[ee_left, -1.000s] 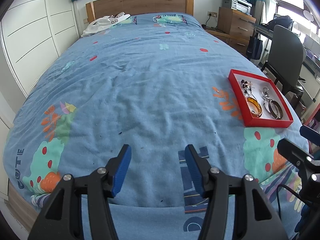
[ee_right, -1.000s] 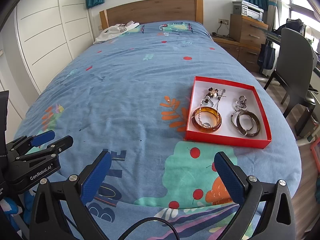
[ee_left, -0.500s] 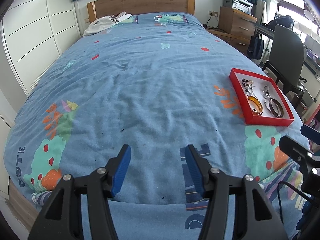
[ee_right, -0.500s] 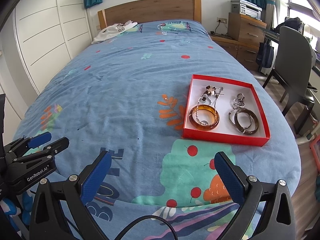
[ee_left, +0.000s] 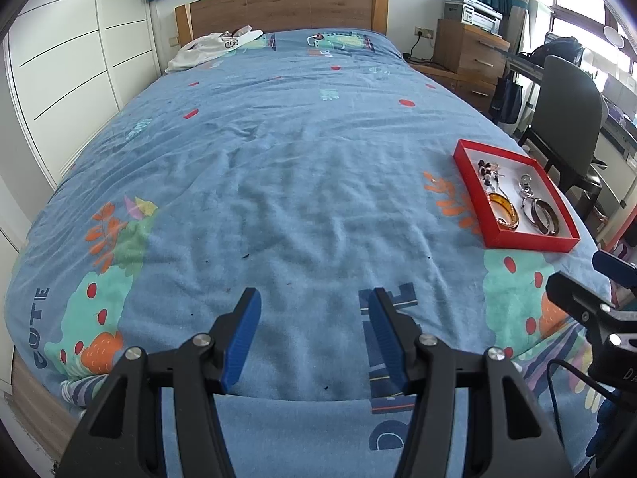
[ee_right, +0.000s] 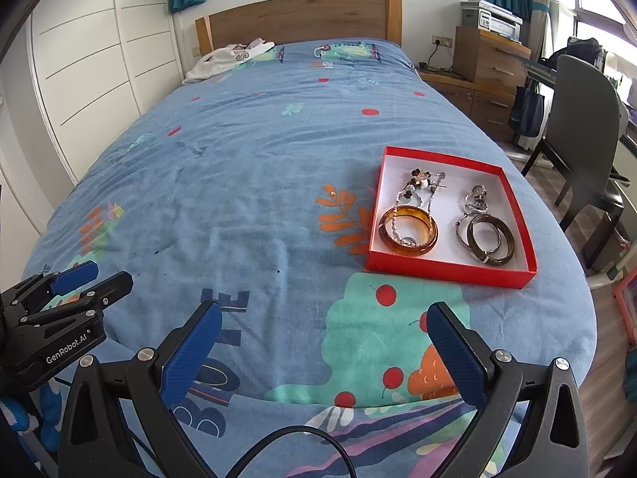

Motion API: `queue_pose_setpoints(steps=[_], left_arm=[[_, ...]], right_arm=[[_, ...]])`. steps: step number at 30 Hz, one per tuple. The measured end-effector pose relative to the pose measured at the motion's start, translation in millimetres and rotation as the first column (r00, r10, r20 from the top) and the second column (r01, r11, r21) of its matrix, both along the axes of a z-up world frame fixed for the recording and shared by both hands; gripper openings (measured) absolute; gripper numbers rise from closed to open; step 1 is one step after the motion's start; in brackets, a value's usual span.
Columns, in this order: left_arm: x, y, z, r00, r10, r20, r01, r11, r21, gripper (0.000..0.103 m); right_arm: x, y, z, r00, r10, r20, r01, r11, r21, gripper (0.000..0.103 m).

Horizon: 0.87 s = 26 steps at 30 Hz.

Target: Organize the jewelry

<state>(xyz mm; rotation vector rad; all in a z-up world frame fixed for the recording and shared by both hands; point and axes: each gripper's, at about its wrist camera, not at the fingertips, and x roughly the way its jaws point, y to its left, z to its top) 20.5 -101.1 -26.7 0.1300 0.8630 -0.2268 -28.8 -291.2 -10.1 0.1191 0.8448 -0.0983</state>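
While all visible jewelry lies inside the red box [ee_right: 452, 271], ahead-right of both tools, right gripper [ee_right: 324, 342] and left gripper [ee_left: 314, 334] gape empty; sorting apparently finished.

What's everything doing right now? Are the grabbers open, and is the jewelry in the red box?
left gripper: jaws open, holding nothing, above the bed.
right gripper: jaws wide open, holding nothing.
red box: no lid on it, lying flat on the blanket.
amber bangle: lying in the box, a beaded chain draped across it.
dark bangles: lying in the box, overlapping.
white garment: crumpled by the headboard.
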Motion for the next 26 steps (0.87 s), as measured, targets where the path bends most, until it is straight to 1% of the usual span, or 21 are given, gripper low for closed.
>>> queue_pose_setpoints(steps=[12, 26], left_arm=[[-6.1, 6.5, 6.3, 1.000, -0.001, 0.023, 0.001, 1.000, -0.007, 0.054], [-12.6, 8.3, 9.4, 1.000, -0.010, 0.029, 0.010, 1.000, -0.001, 0.054]], right_arm=[[-7.0, 1.1, 3.4, 1.000, -0.010, 0.005, 0.010, 1.000, -0.017, 0.101], [-12.6, 3.3, 6.0, 1.000, -0.011, 0.009, 0.011, 0.999, -0.030, 0.101]])
